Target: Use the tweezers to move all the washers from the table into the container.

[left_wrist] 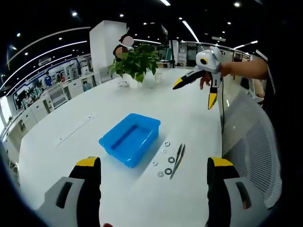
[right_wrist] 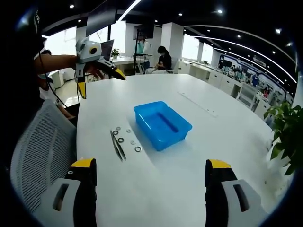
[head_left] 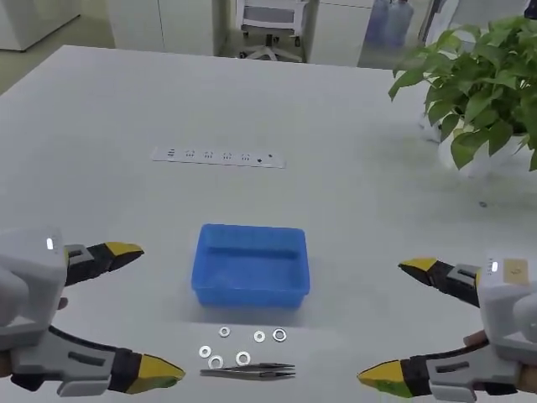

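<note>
Left gripper (head_left: 156, 311) and right gripper (head_left: 383, 321) hung empty, jaws wide apart. Washers (head_left: 242, 358) and tweezers (head_left: 252, 370) lay by the table's (head_left: 336, 126) near edge, just before the container (head_left: 252, 262). Risk: the thin, flat tweezers might skid when pinched and scatter the washers.

White power strip (head_left: 218, 157) lies flat, long side running left-right in the head view. Leafy green potted plant (head_left: 482, 92): right of the strip, well apart. White office chair (head_left: 270, 25): beyond the strip, farther back. Grey mesh chair (right_wrist: 40, 146): near side of the strip, well apart.
</note>
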Motion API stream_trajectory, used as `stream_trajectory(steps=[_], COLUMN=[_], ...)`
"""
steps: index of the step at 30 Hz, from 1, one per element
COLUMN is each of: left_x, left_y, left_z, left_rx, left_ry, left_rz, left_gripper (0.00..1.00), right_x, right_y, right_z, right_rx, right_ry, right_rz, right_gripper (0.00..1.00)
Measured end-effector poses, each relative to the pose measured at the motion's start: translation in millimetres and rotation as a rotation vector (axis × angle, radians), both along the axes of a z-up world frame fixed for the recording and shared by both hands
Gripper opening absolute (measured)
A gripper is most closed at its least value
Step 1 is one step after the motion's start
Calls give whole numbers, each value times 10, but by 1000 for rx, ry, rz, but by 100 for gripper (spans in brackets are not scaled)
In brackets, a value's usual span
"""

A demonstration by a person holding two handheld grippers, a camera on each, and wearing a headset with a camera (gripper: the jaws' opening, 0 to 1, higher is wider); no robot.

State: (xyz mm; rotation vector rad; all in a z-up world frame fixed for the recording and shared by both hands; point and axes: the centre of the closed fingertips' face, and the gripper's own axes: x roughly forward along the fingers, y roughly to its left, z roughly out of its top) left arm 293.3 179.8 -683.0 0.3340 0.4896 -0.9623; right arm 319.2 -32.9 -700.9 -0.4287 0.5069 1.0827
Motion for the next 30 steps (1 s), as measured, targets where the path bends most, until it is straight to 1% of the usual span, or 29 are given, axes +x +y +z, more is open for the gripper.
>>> stream_trajectory(steps=[9,20,24,30], left_x=[7,12,5,6], left_y=[-5,8,9,15], left_z=[14,9,-3,4], left_rx=[3,5,14,16], left_ry=[-6,-1,1,1], left_rz=[-6,-8,-15,-17], left_gripper=[99,98,98,97], right_x=[3,3,14,18], right_y=[-6,4,2,10], right_z=[0,-1,-1,2], right_rx=[-3,-6,-7,-10], right_ry=[-3,-2,-2,-3], right_rz=[3,9,11,20], right_gripper=[95,95,95,94])
